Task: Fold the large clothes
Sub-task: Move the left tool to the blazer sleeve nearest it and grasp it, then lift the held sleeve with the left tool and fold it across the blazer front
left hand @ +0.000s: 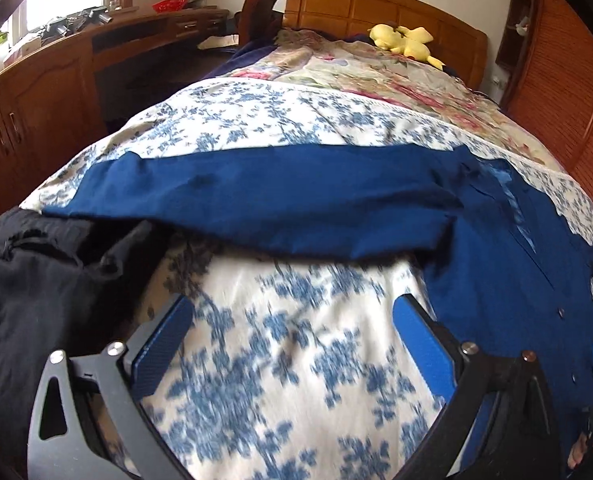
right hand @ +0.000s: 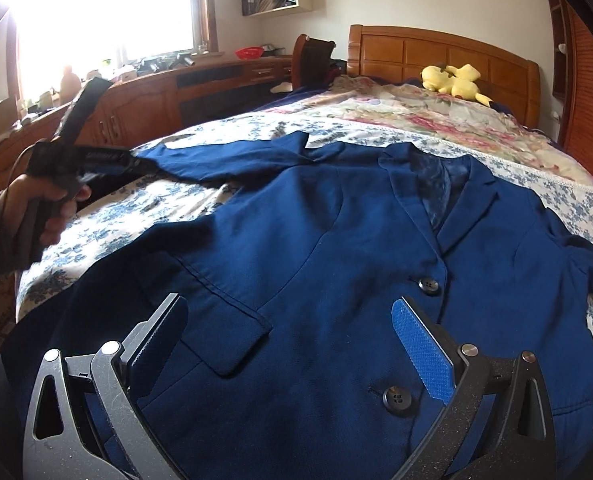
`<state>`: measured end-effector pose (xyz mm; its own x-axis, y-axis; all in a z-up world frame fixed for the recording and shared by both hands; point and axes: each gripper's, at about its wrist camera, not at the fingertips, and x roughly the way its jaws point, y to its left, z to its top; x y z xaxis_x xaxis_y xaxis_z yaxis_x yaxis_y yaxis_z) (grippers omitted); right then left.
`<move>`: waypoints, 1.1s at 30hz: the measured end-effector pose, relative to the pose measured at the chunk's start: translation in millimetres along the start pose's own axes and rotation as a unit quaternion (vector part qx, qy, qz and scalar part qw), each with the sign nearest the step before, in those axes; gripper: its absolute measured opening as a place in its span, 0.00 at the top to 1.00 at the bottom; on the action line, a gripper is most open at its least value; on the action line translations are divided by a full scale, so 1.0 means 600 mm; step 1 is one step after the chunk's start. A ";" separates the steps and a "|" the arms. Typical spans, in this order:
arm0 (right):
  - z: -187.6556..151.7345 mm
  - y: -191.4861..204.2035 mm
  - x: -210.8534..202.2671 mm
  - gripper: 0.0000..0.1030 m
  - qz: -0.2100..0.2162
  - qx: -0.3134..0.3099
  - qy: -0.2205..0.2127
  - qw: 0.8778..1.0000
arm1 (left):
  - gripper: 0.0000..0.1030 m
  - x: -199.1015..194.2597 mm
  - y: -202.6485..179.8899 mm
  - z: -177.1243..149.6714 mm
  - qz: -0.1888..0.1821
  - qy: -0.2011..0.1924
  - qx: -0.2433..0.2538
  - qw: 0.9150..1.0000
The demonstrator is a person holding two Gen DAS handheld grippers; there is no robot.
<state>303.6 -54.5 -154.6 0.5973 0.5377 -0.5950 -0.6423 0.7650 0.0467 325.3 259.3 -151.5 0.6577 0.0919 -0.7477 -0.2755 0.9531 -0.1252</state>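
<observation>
At my far left a heap of black clothing (left hand: 44, 280) sits on the blue-flowered bedspread (left hand: 280, 360), just beside my left gripper (left hand: 292, 344). That gripper's jaws stand wide and hold nothing; under them is only bare bedspread. Ahead of it the left sleeve (left hand: 256, 208) of the navy blazer (right hand: 336, 272) stretches flat across the bed, its long axis running left to right, cuff end out to the left near the black heap, shoulder end to the right where it joins the body of the blazer. From the right wrist view, my left hand (right hand: 36, 208) grips its tool out beyond the blazer's edge, and that tool points in toward the sleeve.

Moving right, the blazer lies face up, front buttoned, collar toward the headboard (right hand: 436, 52) and hem toward me. My right gripper (right hand: 296, 344) hovers over the lower front, jaws wide and empty, the pocket flap (right hand: 232, 332) between its fingers and the lower button (right hand: 396, 398) near the right finger. The right sleeve runs off to the far right edge.

I judge the left sleeve is the next thing to fold in, and my left gripper is much the nearer: it would reach forward to the sleeve, then carry it rightward over the chest
</observation>
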 end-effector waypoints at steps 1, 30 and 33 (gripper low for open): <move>0.000 -0.001 0.001 0.00 0.000 0.000 0.000 1.000 | 0.03 0.008 0.007 0.009 0.001 0.001 -0.005 1.000; -0.003 -0.013 -0.004 0.00 0.008 0.014 -0.002 1.000 | 1.00 0.067 -0.006 0.122 -0.009 -0.011 -0.076 0.997; -0.002 -0.023 -0.013 0.00 0.009 0.023 -0.005 1.000 | 1.00 0.021 -0.070 0.151 -0.015 -0.031 -0.030 0.999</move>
<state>306.9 -69.8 -151.7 0.5907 0.5557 -0.5851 -0.6312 0.7699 0.0939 409.0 246.5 -96.4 0.7086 0.0824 -0.7008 -0.2949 0.9369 -0.1880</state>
